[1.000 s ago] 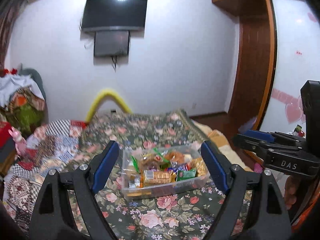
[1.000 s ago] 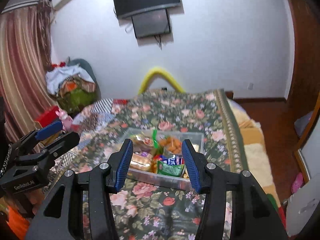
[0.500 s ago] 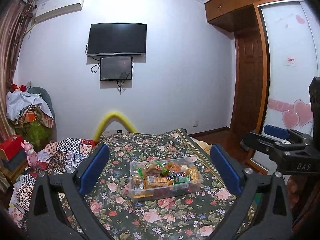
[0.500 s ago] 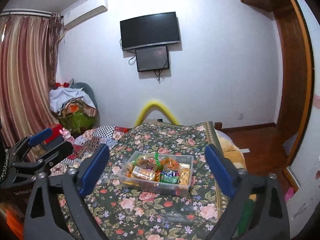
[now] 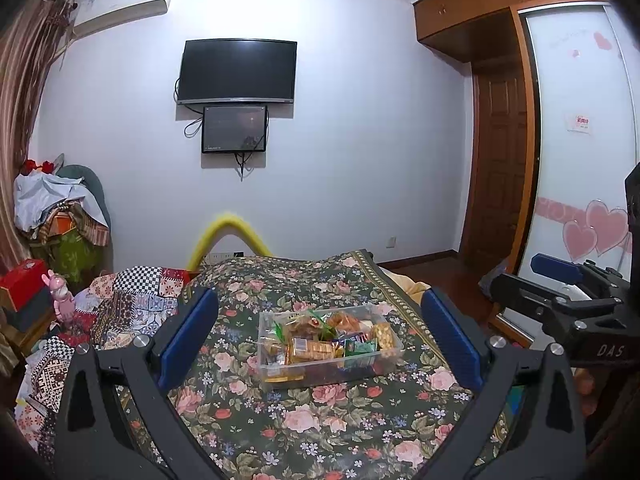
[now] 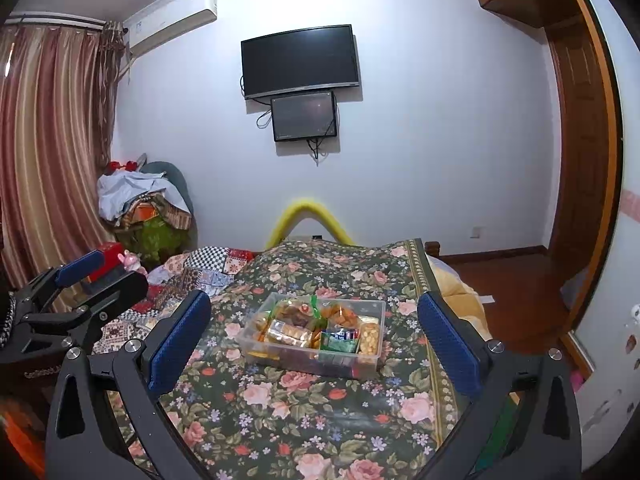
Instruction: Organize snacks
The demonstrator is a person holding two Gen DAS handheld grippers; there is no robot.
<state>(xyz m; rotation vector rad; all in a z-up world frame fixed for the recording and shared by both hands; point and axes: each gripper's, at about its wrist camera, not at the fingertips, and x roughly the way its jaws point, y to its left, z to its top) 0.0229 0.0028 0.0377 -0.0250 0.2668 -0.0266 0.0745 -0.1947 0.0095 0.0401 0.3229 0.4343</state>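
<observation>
Floral bedspread (image 5: 320, 432) carries the clear snack box (image 5: 329, 372) at twelve o'clock from both wide-spread, empty grippers, left gripper (image 5: 320, 338) and right gripper (image 6: 314, 338), its long axis crosswise, neither arm judged clearly nearer.

A clear, glossy plastic rectangular bin (image 5: 390, 354) at frame centre is being shown on matt floral-printed cloth bedding (image 5: 304, 420); glossy brown wooden wardrobe panelling (image 5: 496, 184) is being seen at right.
</observation>
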